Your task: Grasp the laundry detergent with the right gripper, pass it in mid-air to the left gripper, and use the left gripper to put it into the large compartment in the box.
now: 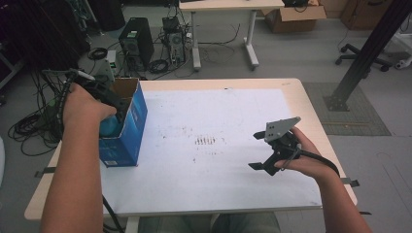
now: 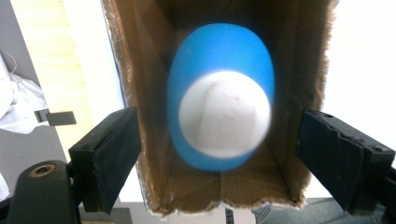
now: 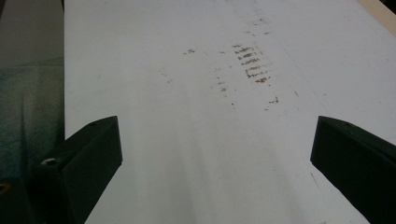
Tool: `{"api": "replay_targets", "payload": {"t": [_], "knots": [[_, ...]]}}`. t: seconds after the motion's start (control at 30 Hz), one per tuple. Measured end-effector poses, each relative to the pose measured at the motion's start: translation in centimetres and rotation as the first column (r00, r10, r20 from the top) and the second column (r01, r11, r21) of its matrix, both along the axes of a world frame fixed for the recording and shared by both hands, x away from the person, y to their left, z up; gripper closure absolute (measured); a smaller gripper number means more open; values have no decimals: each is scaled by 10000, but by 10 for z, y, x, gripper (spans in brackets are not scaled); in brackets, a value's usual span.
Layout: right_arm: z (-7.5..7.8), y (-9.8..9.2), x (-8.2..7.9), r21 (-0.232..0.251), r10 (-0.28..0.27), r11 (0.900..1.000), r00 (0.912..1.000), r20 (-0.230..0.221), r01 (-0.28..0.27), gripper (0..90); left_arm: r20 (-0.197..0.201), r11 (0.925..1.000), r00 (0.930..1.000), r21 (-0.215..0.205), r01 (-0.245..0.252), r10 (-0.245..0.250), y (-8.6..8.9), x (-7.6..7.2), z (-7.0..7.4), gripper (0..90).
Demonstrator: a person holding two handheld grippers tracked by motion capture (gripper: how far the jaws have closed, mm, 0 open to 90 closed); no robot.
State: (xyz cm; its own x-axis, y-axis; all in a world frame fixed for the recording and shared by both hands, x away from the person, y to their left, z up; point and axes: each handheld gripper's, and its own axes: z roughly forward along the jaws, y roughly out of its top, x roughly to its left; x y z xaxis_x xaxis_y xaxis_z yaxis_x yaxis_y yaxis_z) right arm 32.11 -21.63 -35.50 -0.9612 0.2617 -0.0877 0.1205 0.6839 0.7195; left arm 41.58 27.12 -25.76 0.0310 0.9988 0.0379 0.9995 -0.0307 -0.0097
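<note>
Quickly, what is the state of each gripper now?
Left gripper: open, jaws apart over the blue box; blue-and-white object between, ungripped.
Right gripper: open, holding nothing.

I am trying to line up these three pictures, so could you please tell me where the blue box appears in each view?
High view: the blue box stands at the table's left edge, under the left gripper.
Left gripper view: its brown open inside runs top to bottom between the open jaws, holding a blue and white object.
Right gripper view: not in it.
Shared landmark: the white sheet.

A computer tower (image 1: pixel 136 42) and tangled cables (image 1: pixel 29 127) sit on the floor beyond the table (image 1: pixel 311 104).
</note>
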Motion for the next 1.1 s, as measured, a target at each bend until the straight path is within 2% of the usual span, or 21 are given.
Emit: {"api": "replay_targets", "payload": {"t": [0.17, 0.3, 0.53, 0.6, 0.7, 0.77, 0.83, 0.9, 0.93, 0.97, 1.0, 1.07, 1.1], "knots": [[7, -2, -1, 5, 22, 10000, 10000, 86, -22, 22, 244, 9999, 9996, 103, 120, -122, -5, -4, 13, 115], [13, -3, -2, -24, 48, 10000, 9999, 134, -48, 22, 343, 9998, 9992, -66, 182, -180, -10, -6, 24, 48], [25, -6, -4, -142, 61, 9999, 9995, 297, -57, 22, 579, 9986, 9970, 141, 500, -508, -24, -12, 46, 2], [29, -7, -4, -246, 60, 9997, 9994, 342, -52, 22, 726, 9961, 9938, 322, 820, -841, -31, -14, 55, 2], [38, -10, -4, -290, 48, 9996, 9991, 429, -36, 22, 934, 9922, 9881, 379, 1190, -1221, -41, -17, 67, 2], [43, -12, -3, -414, 49, 9991, 9989, 476, -29, 22, 1136, 9863, 9801, 459, 1586, -1629, -51, -18, 75, 2], [49, -15, -2, -529, 27, 9986, 9988, 495, -1, 22, 1276, 9767, 9685, 462, 2094, -2137, -62, -20, 83, 2], [55, -17, -1, -691, 36, 9976, 9987, 505, -1, 22, 1312, 9581, 9491, 365, 2841, -2865, -74, -21, 89, 2], [58, -18, 0, -763, 45, 9971, 9987, 516, -5, 22, 1344, 9407, 9311, 376, 3372, -3392, -82, -22, 93, 2], [62, -19, 1, -893, 56, 9960, 9987, 505, -11, 22, 1336, 9317, 9223, 307, 3618, -3626, -87, -23, 94, 2], [65, -20, 1, -986, 68, 9951, 9989, 471, -21, 22, 1303, 9109, 9020, 279, 4117, -4116, -95, -24, 96, 2], [73, -22, 3, -1254, 117, 9921, 9991, 415, -64, 23, 1275, 8766, 8680, 299, 4804, -4800, -107, -26, 99, 2], [77, -22, 5, -1425, 145, 9898, 9991, 402, -86, 24, 1271, 8521, 8435, 306, 5225, -5218, -114, -27, 100, 2]]}}
